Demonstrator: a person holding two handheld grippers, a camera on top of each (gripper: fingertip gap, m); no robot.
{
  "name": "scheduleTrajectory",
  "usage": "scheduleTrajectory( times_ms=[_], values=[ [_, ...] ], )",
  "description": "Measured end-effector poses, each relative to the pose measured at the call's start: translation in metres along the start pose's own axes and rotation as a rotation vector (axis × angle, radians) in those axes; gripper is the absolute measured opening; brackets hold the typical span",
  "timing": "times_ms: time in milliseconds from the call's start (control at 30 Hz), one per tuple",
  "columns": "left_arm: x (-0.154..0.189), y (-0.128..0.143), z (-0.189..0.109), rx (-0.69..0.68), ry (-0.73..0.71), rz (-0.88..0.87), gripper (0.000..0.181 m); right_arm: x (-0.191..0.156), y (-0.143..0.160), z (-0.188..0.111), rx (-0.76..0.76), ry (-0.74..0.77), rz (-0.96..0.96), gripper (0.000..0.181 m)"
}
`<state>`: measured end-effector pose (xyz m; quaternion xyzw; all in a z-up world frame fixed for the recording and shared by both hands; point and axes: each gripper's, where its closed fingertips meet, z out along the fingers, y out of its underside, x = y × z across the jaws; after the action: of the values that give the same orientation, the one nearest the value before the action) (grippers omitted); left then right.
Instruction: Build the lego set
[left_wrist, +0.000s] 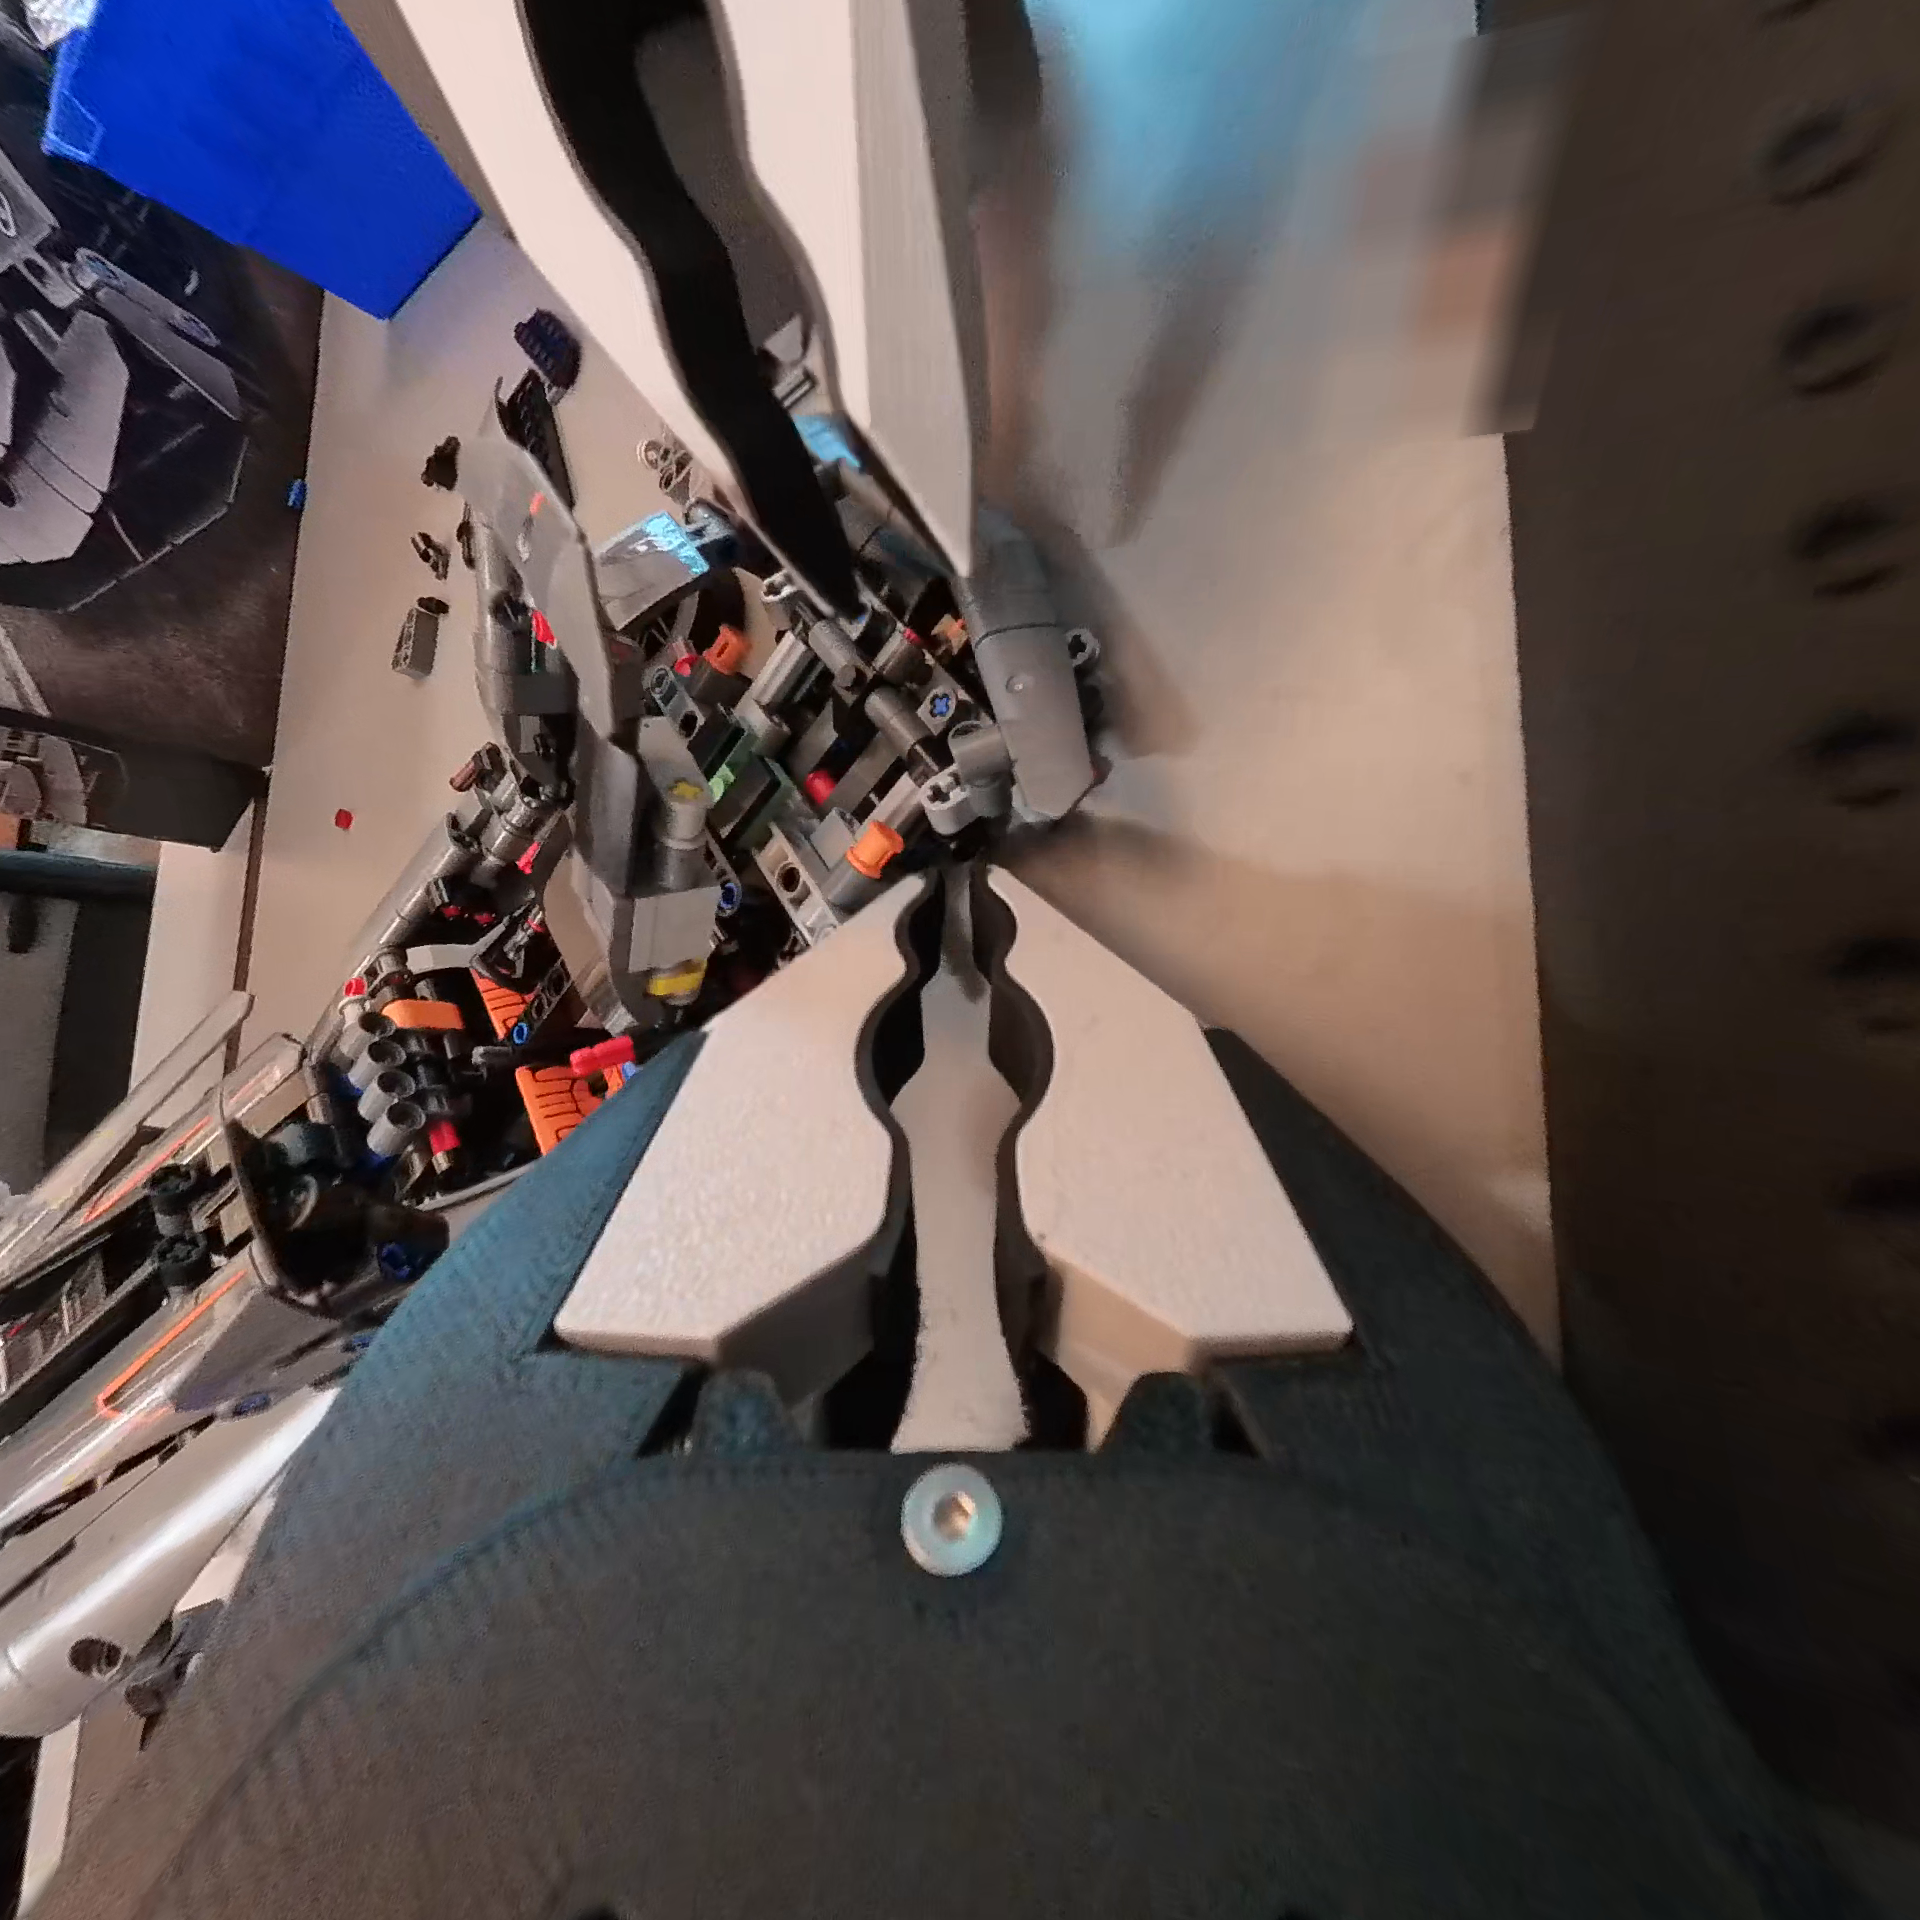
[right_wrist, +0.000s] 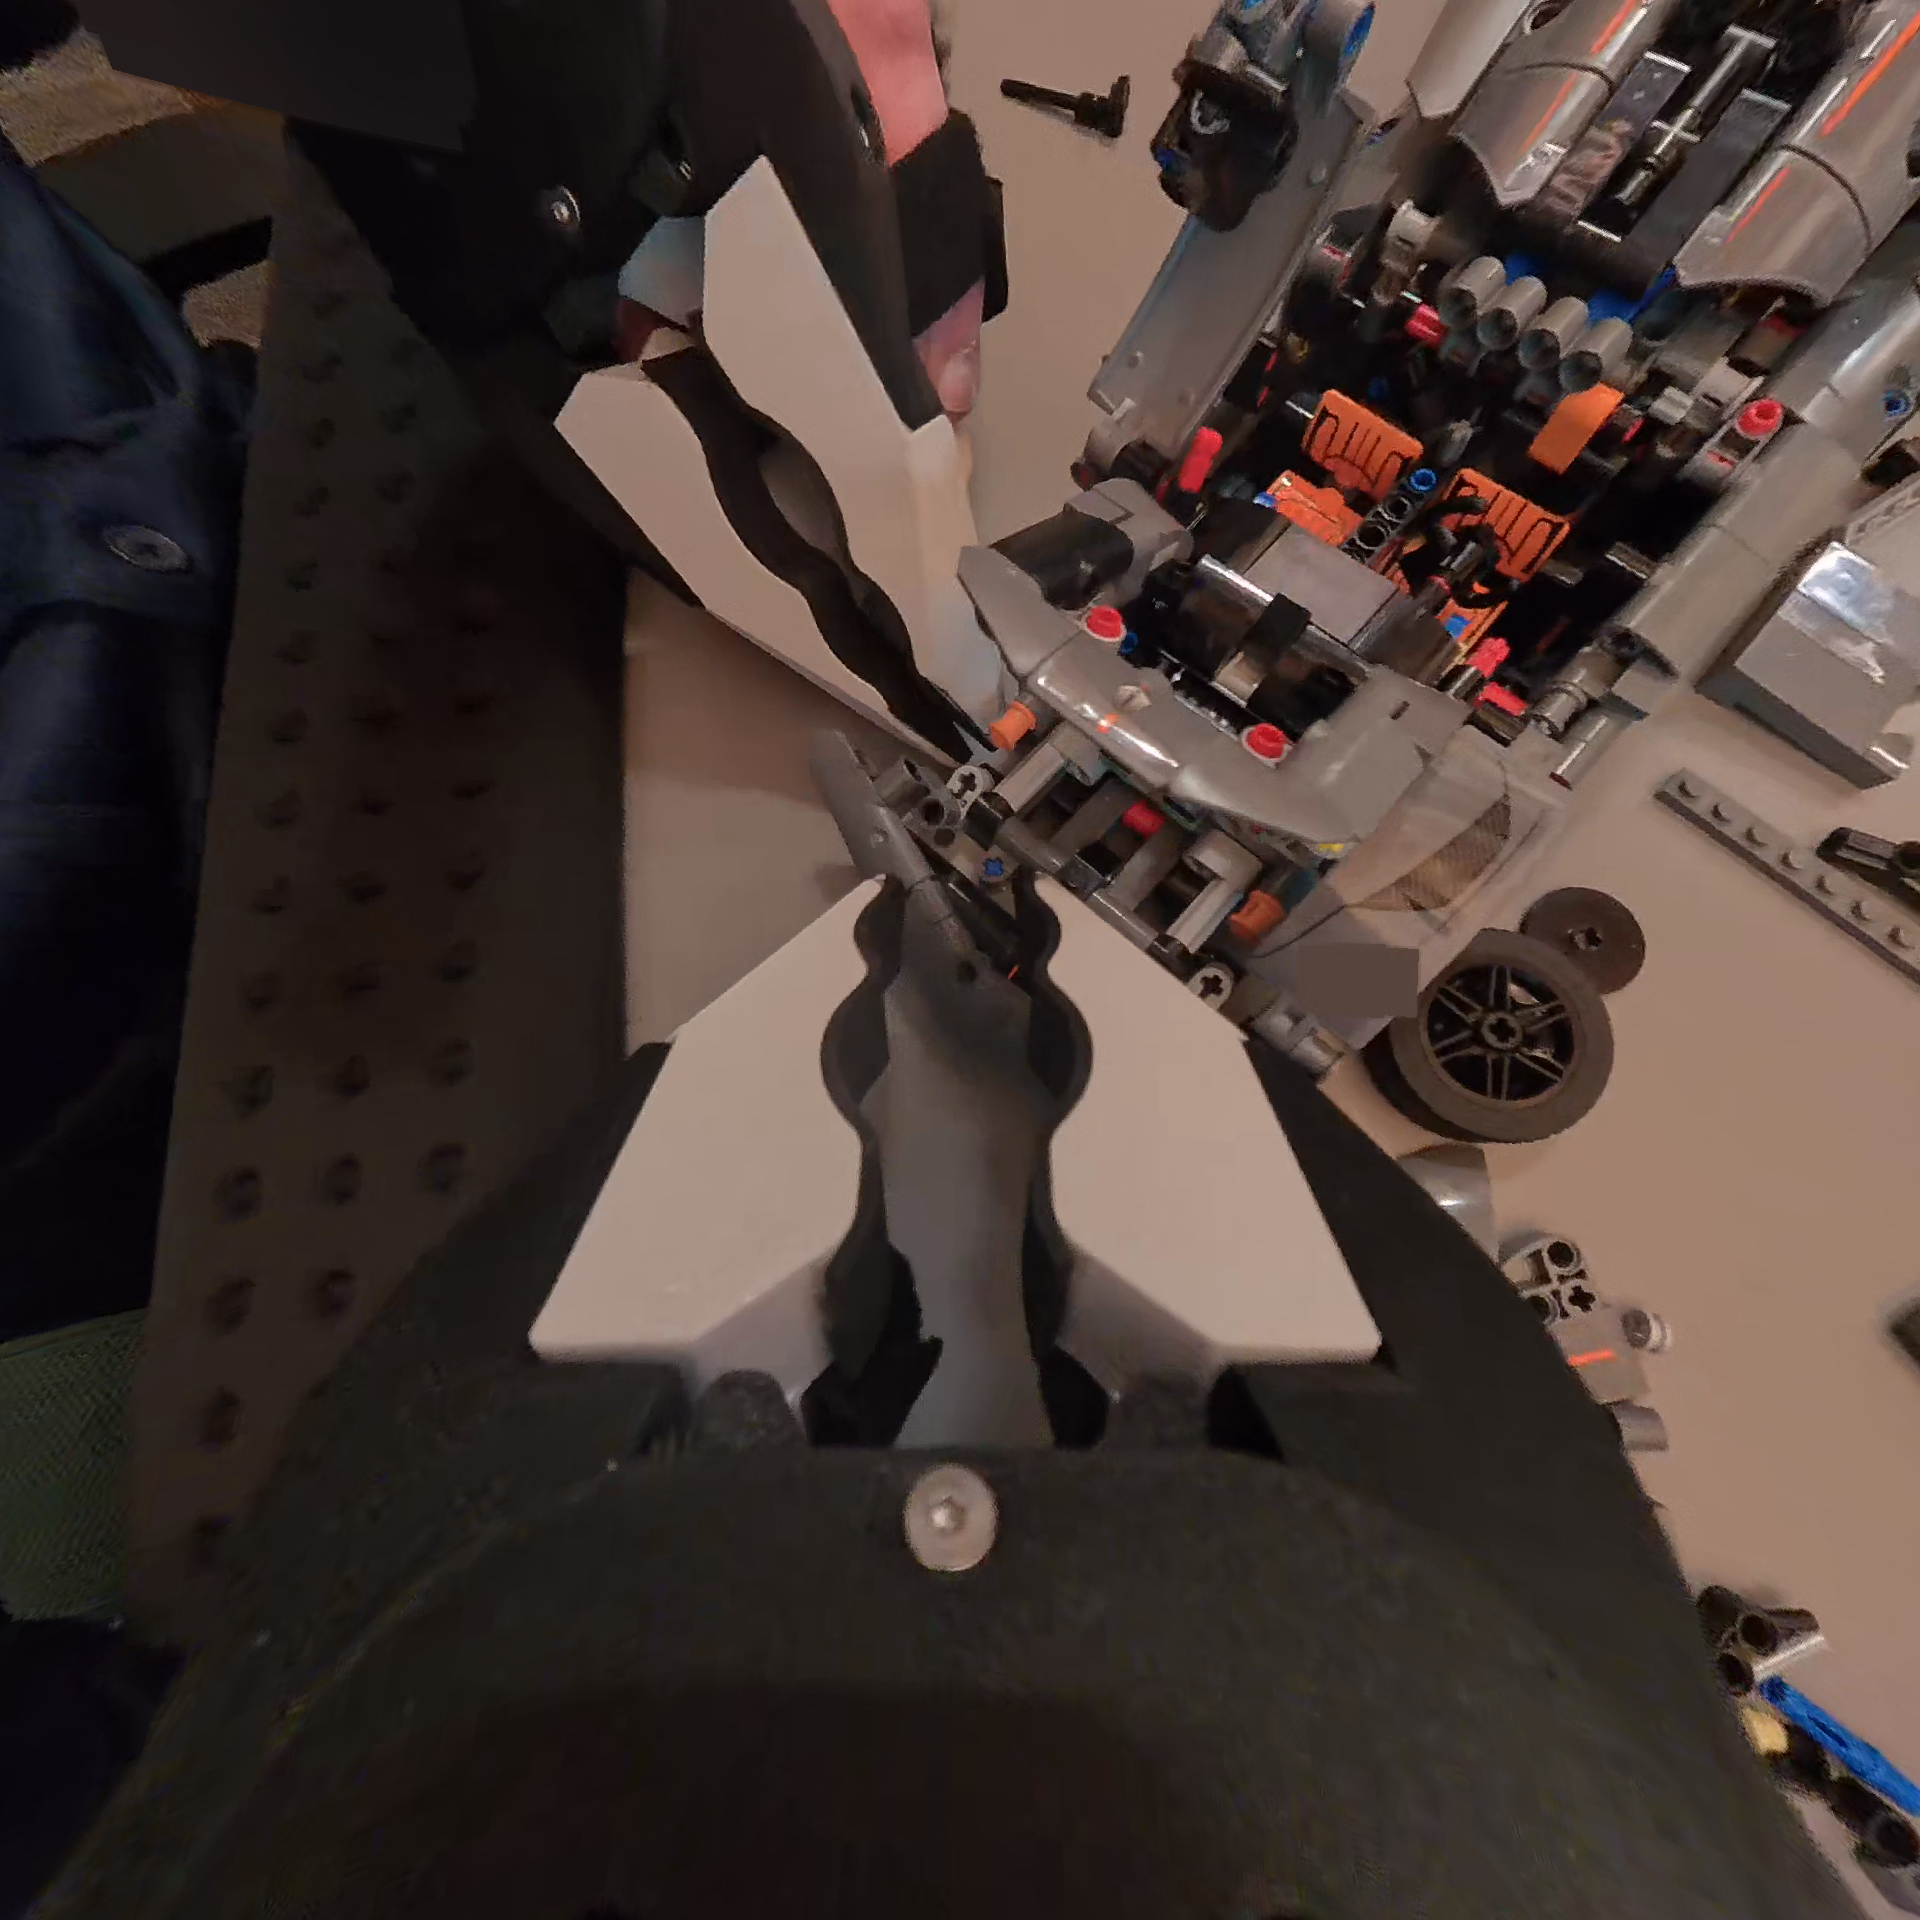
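Fitting a grey panel (right_wrist: 914, 883), pinched in the nearly closed right gripper (right_wrist: 961, 914), onto the lego car (right_wrist: 1195, 748) mid-table, left gripper (left_wrist: 956, 883) nearly closed at its frame, grip unclear; next, pins aligned and pressed.

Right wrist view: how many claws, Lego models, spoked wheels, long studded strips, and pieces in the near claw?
Claws: 2 (right claw, left claw)
Lego model: 1
Spoked wheel: 1
Long studded strip: 1
Grey piece in right claw: 1
Total: 6
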<state>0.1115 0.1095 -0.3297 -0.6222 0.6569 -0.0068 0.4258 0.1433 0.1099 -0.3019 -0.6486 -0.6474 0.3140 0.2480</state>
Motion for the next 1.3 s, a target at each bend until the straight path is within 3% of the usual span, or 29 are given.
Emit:
scheduleTrajectory(
  times_ms=[367,733,1300],
  values=[
    [0.005,-0.008,-0.004,0.033,-0.005,0.062,0.006,-0.006,0.008,0.005,-0.022,0.110,-0.069,0.021],
    [0.012,-0.023,-0.018,0.118,-0.014,0.131,0.012,-0.007,0.013,0.013,-0.053,0.126,-0.107,0.017],
    [0.016,-0.024,-0.014,0.078,-0.035,0.164,0.007,-0.008,0.015,0.015,-0.085,0.127,-0.168,0.012]
  ],
)
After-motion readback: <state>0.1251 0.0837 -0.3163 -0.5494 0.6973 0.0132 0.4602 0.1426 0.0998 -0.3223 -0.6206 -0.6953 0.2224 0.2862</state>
